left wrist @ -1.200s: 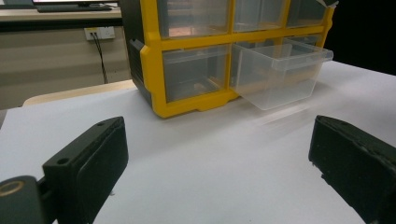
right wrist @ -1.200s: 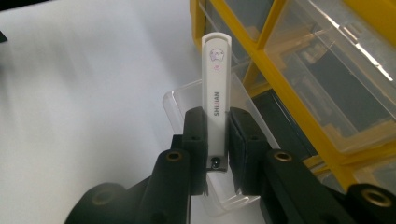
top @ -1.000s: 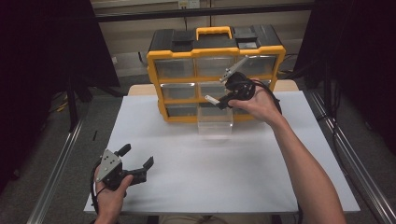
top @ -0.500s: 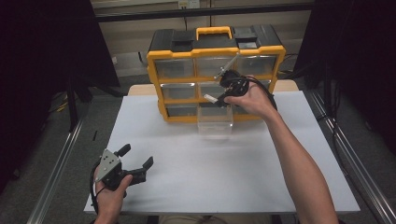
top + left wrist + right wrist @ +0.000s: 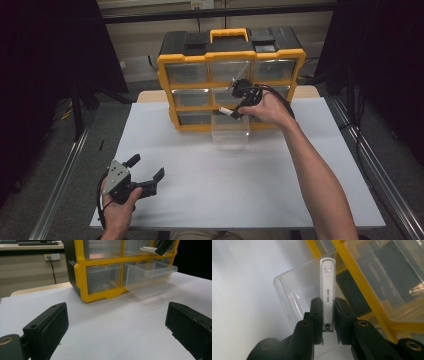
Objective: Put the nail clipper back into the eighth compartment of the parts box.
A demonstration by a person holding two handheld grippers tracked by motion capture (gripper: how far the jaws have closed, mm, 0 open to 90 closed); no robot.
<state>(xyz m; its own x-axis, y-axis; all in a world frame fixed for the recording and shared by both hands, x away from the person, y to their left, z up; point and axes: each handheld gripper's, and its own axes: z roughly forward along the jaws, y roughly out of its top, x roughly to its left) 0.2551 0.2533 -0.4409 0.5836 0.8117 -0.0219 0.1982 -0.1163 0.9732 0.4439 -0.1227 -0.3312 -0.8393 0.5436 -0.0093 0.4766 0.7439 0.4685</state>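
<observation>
Partly hidden: white clip (image 5: 327, 293) btw fingers (image 5: 315, 312).

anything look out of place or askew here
Only the clear drawer in the bottom row of the yellow organizer: it is pulled out onto the table while the others sit flush. The right gripper holds a white stick over it.

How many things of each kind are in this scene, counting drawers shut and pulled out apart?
Yellow drawer cabinet: 1
Shut drawers: 8
Pulled-out clear drawer: 1
White nail clipper, clamped in the right gripper: 1
Grippers, with the left gripper open: 2
Total: 13
</observation>
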